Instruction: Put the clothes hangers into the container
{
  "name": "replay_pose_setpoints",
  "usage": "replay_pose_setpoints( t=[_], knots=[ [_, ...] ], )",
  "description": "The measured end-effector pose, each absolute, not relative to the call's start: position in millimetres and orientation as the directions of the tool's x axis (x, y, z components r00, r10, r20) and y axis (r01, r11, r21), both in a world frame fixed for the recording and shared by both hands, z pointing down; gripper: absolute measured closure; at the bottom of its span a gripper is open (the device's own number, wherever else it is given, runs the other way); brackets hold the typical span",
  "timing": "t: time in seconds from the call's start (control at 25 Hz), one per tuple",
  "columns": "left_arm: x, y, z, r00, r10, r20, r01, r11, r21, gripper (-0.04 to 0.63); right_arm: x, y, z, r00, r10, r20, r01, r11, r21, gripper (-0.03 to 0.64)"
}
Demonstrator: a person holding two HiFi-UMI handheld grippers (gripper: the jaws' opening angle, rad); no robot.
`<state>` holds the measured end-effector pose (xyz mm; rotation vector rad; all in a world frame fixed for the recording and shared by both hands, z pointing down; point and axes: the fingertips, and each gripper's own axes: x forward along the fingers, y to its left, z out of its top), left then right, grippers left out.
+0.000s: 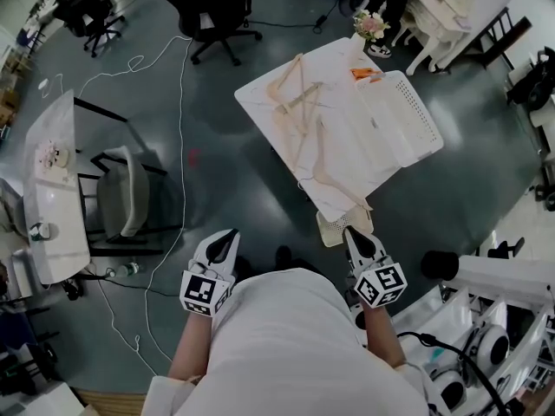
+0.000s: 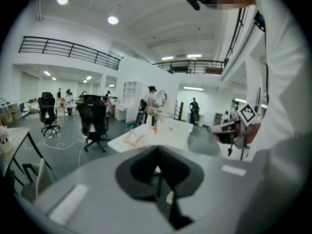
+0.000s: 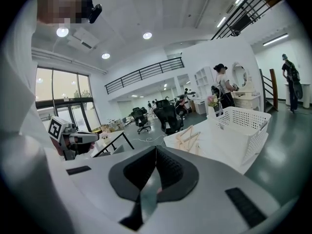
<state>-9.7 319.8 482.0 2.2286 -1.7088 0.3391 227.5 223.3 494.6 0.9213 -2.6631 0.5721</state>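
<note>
Since both grippers hung well short of the white perforated plastic basket (image 1: 406,115), with nothing between their jaws, the risks all lay ahead. The left gripper (image 1: 227,237) and the right gripper (image 1: 352,232) each had its fingers pressed together. Reaching in like that would probably have shoved a hanger along instead of taking it.

The pale wooden clothes hangers (image 1: 302,100) lay flat just beside the basket, on its left in the head view. They were crossed over one another in a loose heap, with one trailing away from the basket toward the person. Lifting one out of that tangle could have dragged a neighbour off the white table (image 1: 253,96) that bore the basket. They looked thin, light and prone to snagging.
</note>
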Motion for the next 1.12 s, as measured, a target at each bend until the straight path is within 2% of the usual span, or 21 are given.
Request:
replay_pose_setpoints(
  t=[0.52,1.12],
  knots=[
    [-15.5,289.0,482.5,0.228,-0.904,0.362,-0.973,-0.206,0.099,0.595,228.4,187.9,505.1,-0.783,-0.474,0.403,-0.597,0.753,-0.276,0.614],
    [-85.5,212.6,485.8,0.310,-0.881,0.358,-0.951,-0.297,0.092,0.595,157.1,132.4,502.2,-0.740,-0.542,0.398,-0.659,0.705,-0.263,0.614]
  ],
)
